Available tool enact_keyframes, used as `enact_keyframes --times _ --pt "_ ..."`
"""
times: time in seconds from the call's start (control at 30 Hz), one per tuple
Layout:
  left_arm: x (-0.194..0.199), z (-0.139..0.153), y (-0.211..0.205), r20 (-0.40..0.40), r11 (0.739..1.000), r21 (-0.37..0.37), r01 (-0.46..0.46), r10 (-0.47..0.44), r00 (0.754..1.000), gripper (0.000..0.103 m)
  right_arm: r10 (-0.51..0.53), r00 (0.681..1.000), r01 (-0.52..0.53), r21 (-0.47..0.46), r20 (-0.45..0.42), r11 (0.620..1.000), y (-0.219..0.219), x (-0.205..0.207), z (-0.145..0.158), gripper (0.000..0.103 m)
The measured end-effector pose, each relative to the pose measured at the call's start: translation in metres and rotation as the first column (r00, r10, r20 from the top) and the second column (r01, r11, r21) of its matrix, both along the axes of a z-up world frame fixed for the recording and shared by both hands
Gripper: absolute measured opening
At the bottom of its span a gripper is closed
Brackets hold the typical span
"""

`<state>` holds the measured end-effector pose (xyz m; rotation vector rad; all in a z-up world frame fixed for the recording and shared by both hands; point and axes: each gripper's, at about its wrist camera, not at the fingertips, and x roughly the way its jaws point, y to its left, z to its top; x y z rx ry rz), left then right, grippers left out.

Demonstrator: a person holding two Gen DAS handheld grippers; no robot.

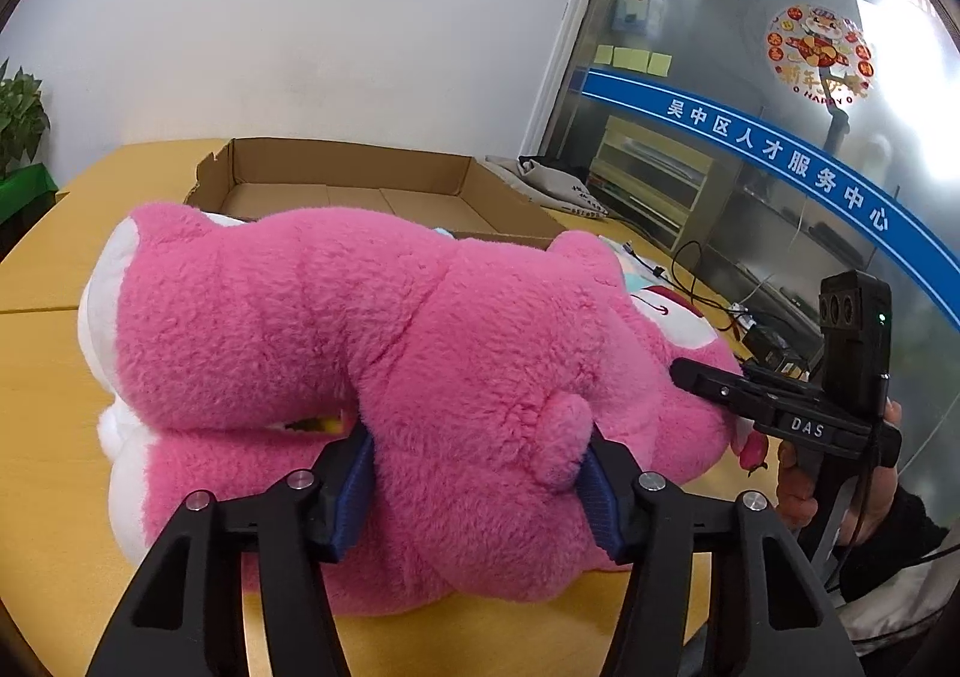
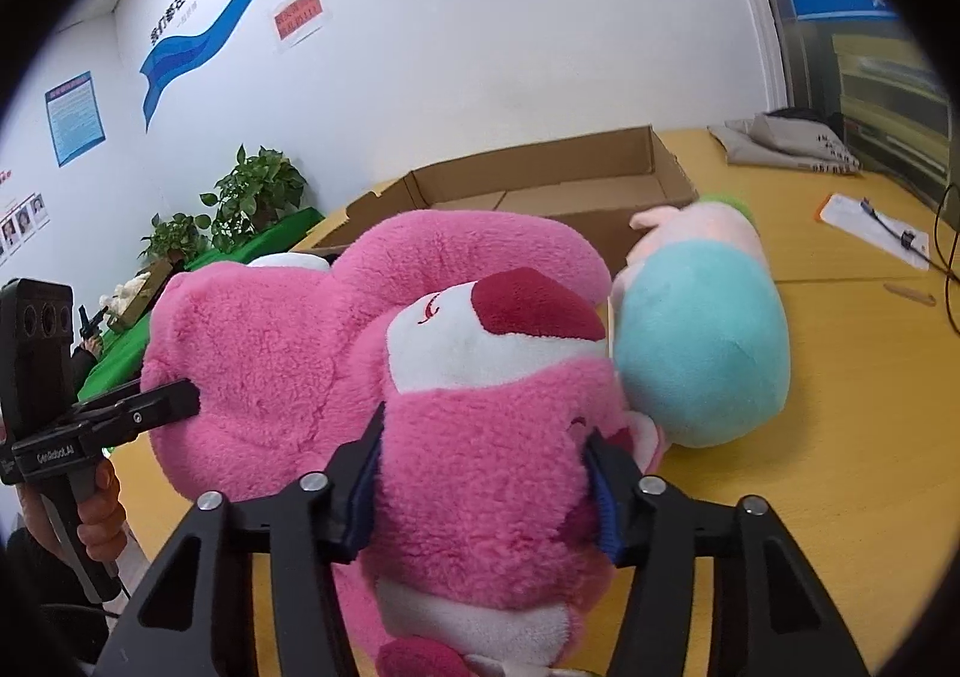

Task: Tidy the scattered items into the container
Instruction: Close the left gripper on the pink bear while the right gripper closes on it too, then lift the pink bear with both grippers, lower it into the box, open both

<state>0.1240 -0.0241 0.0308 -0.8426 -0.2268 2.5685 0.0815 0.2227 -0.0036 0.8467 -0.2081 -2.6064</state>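
Nearest in the left wrist view, the left gripper is clamped on the rump of the pink plush bear, its blue pads pressed into the fur on either side of the small round tail. The bear lies on its side across the yellow worktop, directly ahead of these fingers and filling most of the view, white foot soles to the left.

In the right wrist view, the right gripper is clamped on the bear's head, pads sunk into the fur below the white muzzle and dark red nose. The same gripper shows in the left view, pressed into the bear's far end.

Touching the bear's head on its right lies a teal and pale pink plush toy, also on the worktop.

Beyond both toys stands the open cardboard box, shallow, just behind the bear.

Farther back a grey cloth bag lies on the worktop, and potted plants stand by the wall.
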Motion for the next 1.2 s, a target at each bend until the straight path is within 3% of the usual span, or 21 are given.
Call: enact_keyframes --times 0.2,0.33,0.5,0.7,0.8,0.9,1.0,1.1,1.2 --pt "0.003 0.04 -0.004 -0.061 0.999 0.039 0.005 -0.002 0.998 0.06 0.022 0.997 -0.023 -0.015 -0.069 1.0 -0.001 0.009 0.048 0.051" --pt "-0.037 0.073 -0.001 -0.101 0.999 0.036 0.015 -0.011 0.995 0.06 0.025 0.986 -0.027 -0.012 -0.164 1.0 0.0 -0.01 0.089 0.051" --pt "-0.133 0.111 0.0 -0.125 1.0 0.025 0.015 -0.012 0.992 0.06 0.003 0.979 -0.005 -0.01 -0.204 1.0 0.004 -0.081 0.133 0.051" --pt "-0.293 0.118 -0.013 -0.022 0.997 0.072 0.017 -0.016 1.0 0.06 -0.019 0.983 0.022 0.016 -0.18 1.0 0.005 -0.211 0.166 0.051" --pt "-0.365 0.102 -0.009 0.072 0.998 0.069 0.008 -0.013 0.997 0.06 -0.041 0.994 0.043 0.027 -0.099 0.999 0.004 -0.283 0.157 0.051" --pt "-0.432 0.066 -0.001 0.203 0.998 0.063 0.002 -0.015 0.979 0.06 -0.068 0.998 0.069 0.041 -0.008 0.997 0.006 -0.351 0.131 0.052" --pt "-0.489 0.015 0.005 0.324 0.999 0.046 -0.006 -0.009 0.946 0.06 -0.094 0.993 0.089 0.077 0.073 0.993 0.009 -0.408 0.09 0.052" --pt "-0.527 -0.041 0.013 0.432 1.0 -0.007 -0.02 0.021 0.902 0.05 -0.123 0.973 0.101 0.118 0.194 0.988 0.011 -0.458 0.036 0.052" --pt "-0.53 -0.053 0.021 0.407 0.999 -0.031 -0.026 0.036 0.913 0.051 -0.157 0.957 0.117 0.169 0.243 0.979 0.01 -0.474 0.002 0.055"
